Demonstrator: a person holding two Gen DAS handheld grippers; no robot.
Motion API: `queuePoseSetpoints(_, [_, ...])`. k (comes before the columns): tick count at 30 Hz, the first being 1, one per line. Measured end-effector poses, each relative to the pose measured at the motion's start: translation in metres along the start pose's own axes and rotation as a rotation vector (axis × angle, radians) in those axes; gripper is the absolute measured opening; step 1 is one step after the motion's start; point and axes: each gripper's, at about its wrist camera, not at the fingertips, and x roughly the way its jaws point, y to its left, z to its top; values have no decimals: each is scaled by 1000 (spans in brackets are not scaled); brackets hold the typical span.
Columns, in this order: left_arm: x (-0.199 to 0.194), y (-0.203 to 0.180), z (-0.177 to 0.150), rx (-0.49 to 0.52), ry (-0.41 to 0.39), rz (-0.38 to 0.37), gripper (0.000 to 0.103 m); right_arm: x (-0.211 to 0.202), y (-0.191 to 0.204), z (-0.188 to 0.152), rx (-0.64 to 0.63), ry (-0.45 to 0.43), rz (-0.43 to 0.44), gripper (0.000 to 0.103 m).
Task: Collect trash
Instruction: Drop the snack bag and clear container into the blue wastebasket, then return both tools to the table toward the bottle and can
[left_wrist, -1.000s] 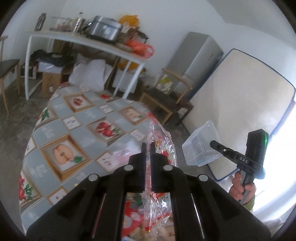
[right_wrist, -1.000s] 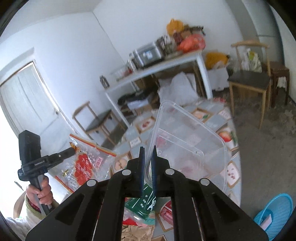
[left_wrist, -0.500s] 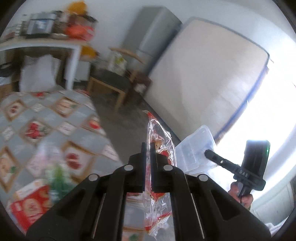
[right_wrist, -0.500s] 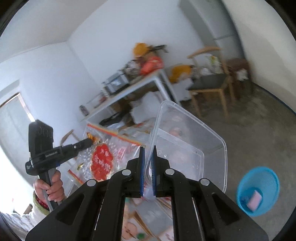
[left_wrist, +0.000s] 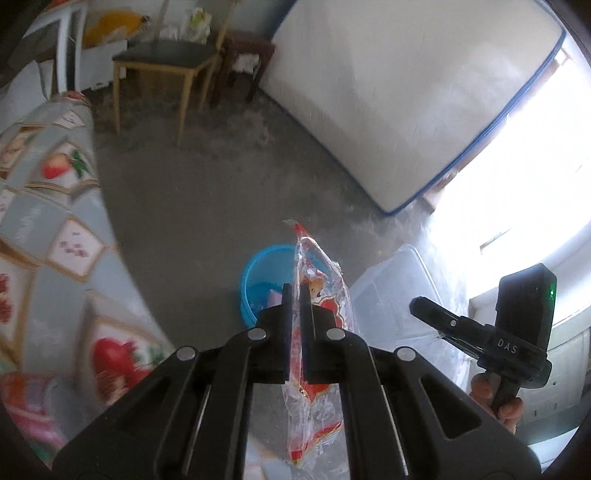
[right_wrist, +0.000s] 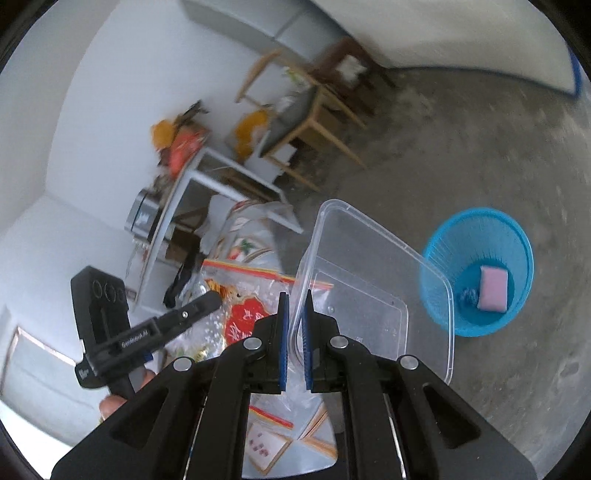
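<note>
The crinkly red and clear plastic snack bag (left_wrist: 318, 325) is pinched in the left gripper (left_wrist: 295, 295) above the round blue mesh bin (right_wrist: 480, 273) on the floor, and the clear plastic box (right_wrist: 373, 291) is pinched in the right gripper (right_wrist: 294, 306) beside it, so hold each right over the bin before letting go.

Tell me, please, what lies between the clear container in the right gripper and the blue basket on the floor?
Only bare concrete floor. The right wrist view shows the clear container held above it, rim nearly overlapping the blue basket, nothing between.
</note>
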Motion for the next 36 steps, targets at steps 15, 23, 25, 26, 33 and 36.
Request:
queuePoseSetpoints(15, [159, -32, 36, 8, 136, 79, 62, 74, -177, 61, 213, 3, -234, 46])
queuePoseSetpoints(23, [132, -44, 21, 66, 108, 68, 62, 61, -230, 29, 300, -30, -308, 46])
queuePoseSetpoints(25, [122, -49, 19, 81, 97, 69, 62, 53, -231, 25, 305, -44, -306, 46])
queuePoseSetpoints(26, [117, -51, 20, 91, 88, 64, 62, 49, -229, 23, 301, -49, -302, 46])
queuePoseSetpoints(33, [34, -69, -2, 169, -15, 45, 69, 12, -173, 6, 171, -88, -287, 46])
queuePoseSetpoints(36, [-6, -74, -19, 184, -55, 52, 73, -5, -133, -10, 86, -100, -275, 46])
